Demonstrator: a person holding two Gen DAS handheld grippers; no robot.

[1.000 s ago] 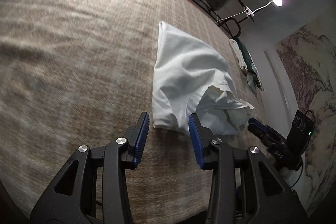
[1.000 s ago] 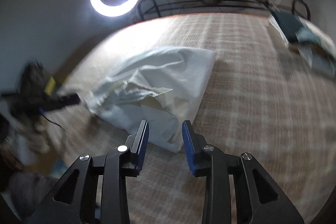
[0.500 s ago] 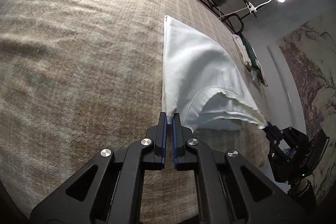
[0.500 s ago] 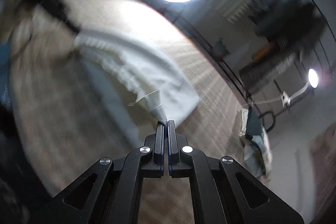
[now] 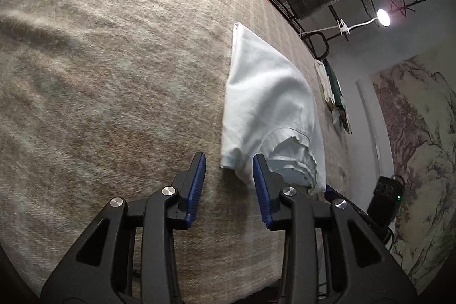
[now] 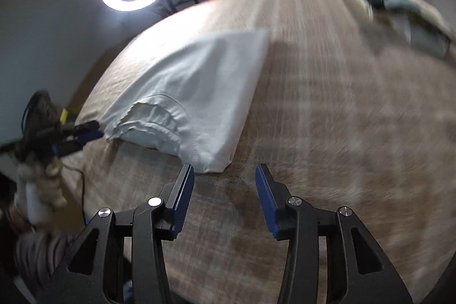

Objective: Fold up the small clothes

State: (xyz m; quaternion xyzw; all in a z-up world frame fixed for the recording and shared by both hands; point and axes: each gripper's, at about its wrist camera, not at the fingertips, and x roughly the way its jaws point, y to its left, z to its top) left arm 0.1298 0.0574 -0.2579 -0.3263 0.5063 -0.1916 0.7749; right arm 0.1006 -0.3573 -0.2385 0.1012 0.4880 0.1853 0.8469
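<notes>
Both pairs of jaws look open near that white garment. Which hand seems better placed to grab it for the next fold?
Probably the left gripper. The near corner of the white garment lies almost between its open jaws. The right gripper is open too, but the corner it faces sits just beyond its jaws, so it would have to move forward first.

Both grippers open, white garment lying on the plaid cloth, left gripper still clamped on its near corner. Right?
Not quite. The left gripper is open too, as the left wrist view shows: its jaws stand apart and the near corner of the white garment lies free on the plaid cloth. The right gripper is open, as you said.
</notes>
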